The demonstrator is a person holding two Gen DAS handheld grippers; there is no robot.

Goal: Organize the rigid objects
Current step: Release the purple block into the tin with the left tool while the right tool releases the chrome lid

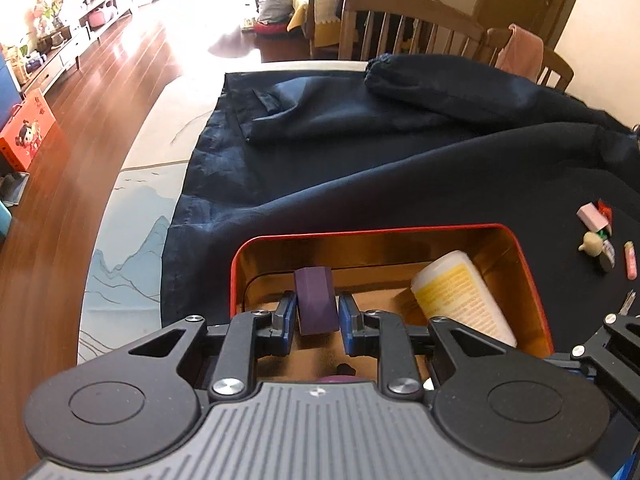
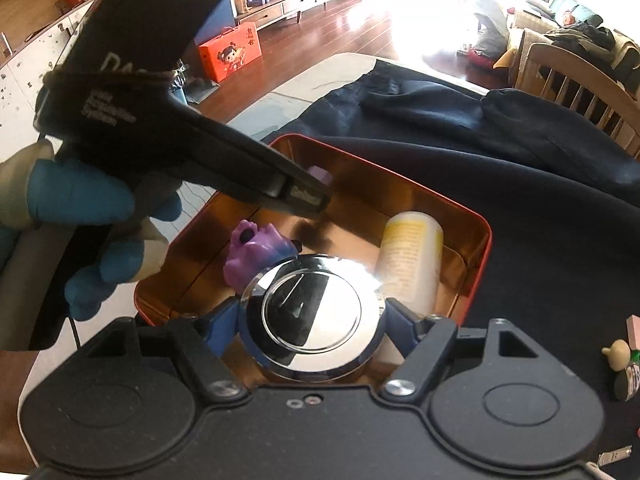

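Observation:
A red tin point(image 1: 524, 256) with a gold inside sits on a dark cloth; it also shows in the right wrist view point(image 2: 478, 256). My left gripper point(image 1: 317, 312) holds a purple block point(image 1: 314, 300) between its blue pads, low inside the tin. In the right wrist view the left gripper point(image 2: 308, 196) reaches into the tin from the left. My right gripper point(image 2: 316, 320) is shut on a round chrome disc point(image 2: 316, 312) above the tin's near end. A white and yellow bottle point(image 1: 464, 296) lies in the tin, also in the right wrist view point(image 2: 412, 256). A purple toy figure point(image 2: 256, 252) lies in the tin.
Small items lie on the cloth right of the tin: a pink block point(image 1: 592, 218), a cream figure point(image 1: 592, 245), a pink stick point(image 1: 630, 260). A folded dark garment point(image 1: 440, 84) lies further back. Wooden chairs point(image 1: 404, 28) stand behind the table. The table edge point(image 1: 120, 200) is at left.

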